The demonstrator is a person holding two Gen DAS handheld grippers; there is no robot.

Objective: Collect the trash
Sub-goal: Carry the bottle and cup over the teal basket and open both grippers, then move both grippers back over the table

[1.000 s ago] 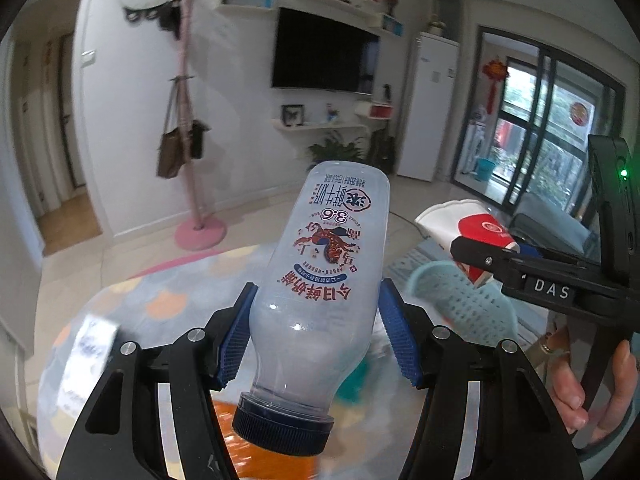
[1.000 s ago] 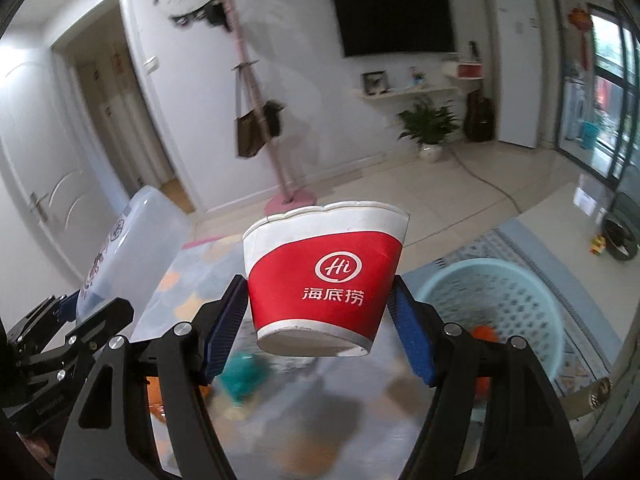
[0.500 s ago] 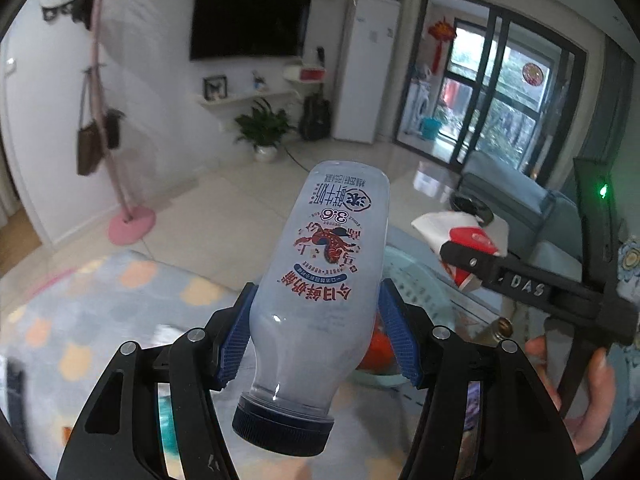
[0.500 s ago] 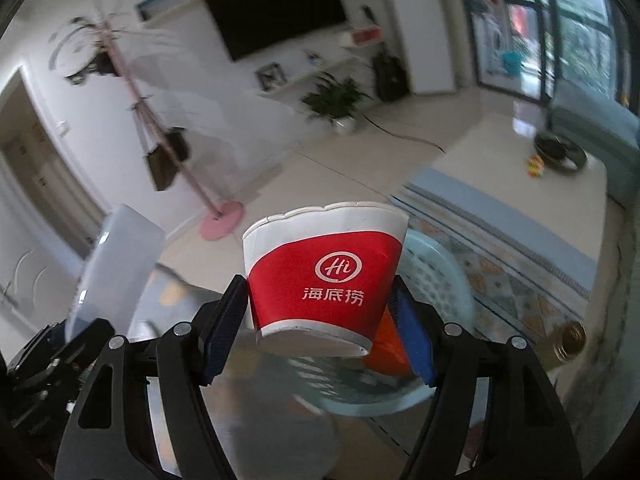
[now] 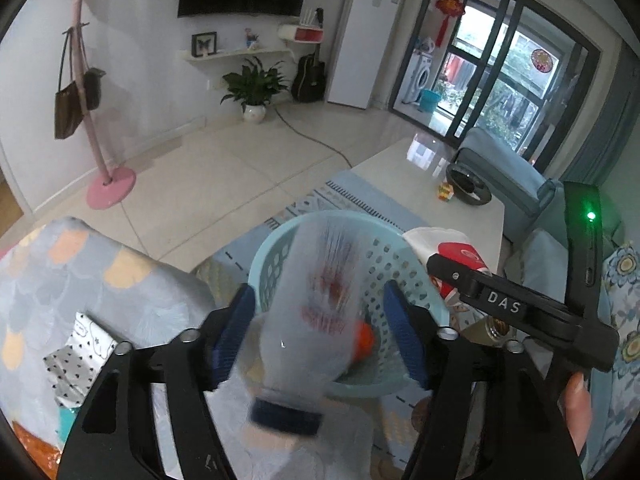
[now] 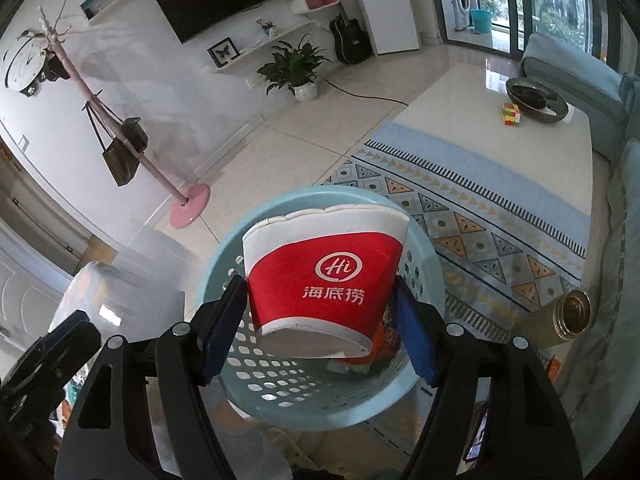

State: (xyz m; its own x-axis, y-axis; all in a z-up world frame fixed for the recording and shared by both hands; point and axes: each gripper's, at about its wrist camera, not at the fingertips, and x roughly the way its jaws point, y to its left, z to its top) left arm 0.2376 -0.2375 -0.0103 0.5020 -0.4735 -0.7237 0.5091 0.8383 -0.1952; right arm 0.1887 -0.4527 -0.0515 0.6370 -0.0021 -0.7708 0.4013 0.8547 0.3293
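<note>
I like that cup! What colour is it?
The paper cup is red with white rim and base; the right wrist view shows it best.

A pink coat stand [image 6: 120, 136] with hanging bags stands on the tiled floor near a potted plant [image 6: 298, 68] and a guitar [image 6: 352, 40]. On the white desk [image 6: 472, 104], a puzzle cube [image 6: 511, 114] sits just beside a dark bowl [image 6: 536, 100]; a brassy can, possibly a cup [image 6: 572, 314], rests on the patterned rug [image 6: 480, 216].
</note>
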